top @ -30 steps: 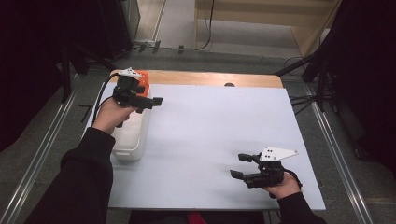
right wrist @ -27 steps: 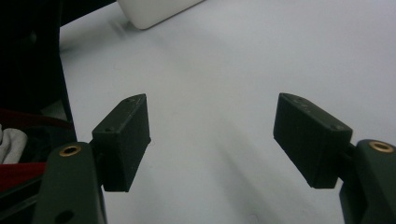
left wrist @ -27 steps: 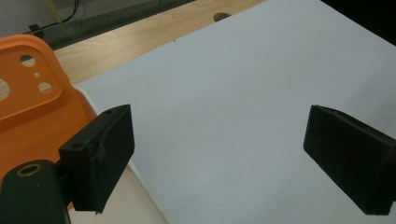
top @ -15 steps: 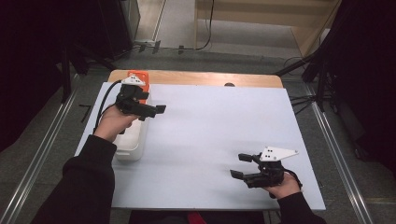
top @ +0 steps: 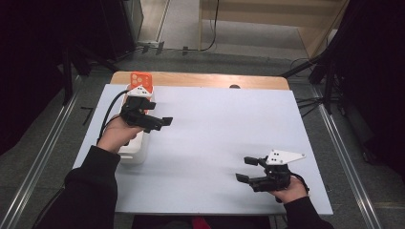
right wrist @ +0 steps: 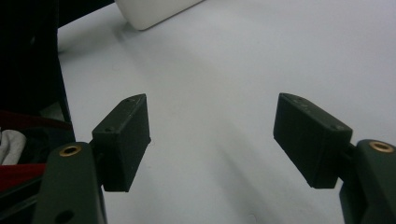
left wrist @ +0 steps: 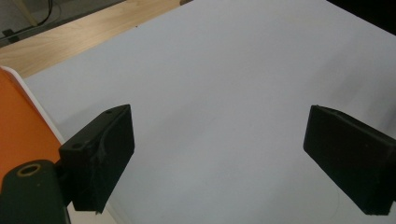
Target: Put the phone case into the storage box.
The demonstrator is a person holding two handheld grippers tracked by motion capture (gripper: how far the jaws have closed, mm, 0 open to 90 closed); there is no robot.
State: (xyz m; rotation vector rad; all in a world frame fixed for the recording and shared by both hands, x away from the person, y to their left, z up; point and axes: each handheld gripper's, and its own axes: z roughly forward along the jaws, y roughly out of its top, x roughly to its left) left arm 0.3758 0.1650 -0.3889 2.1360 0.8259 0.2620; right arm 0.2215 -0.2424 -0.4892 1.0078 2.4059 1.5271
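Observation:
My left gripper hovers open over the white tabletop, just right of a long white box at the table's left side. An orange piece with holes sits at the far end of the box. In the left gripper view the gripper has its jaws wide apart with nothing between them, and an orange surface with a white rim lies at the left. My right gripper rests low near the front right, open and empty.
A strip of wooden table shows beyond the white top. A cable trails from the left gripper over the left edge. A corner of the white box appears far off in the right gripper view. Dark floor and metal rails surround the table.
My left gripper has moved right and toward the person, from over the box's far end out over the white top. The right gripper has stayed put.

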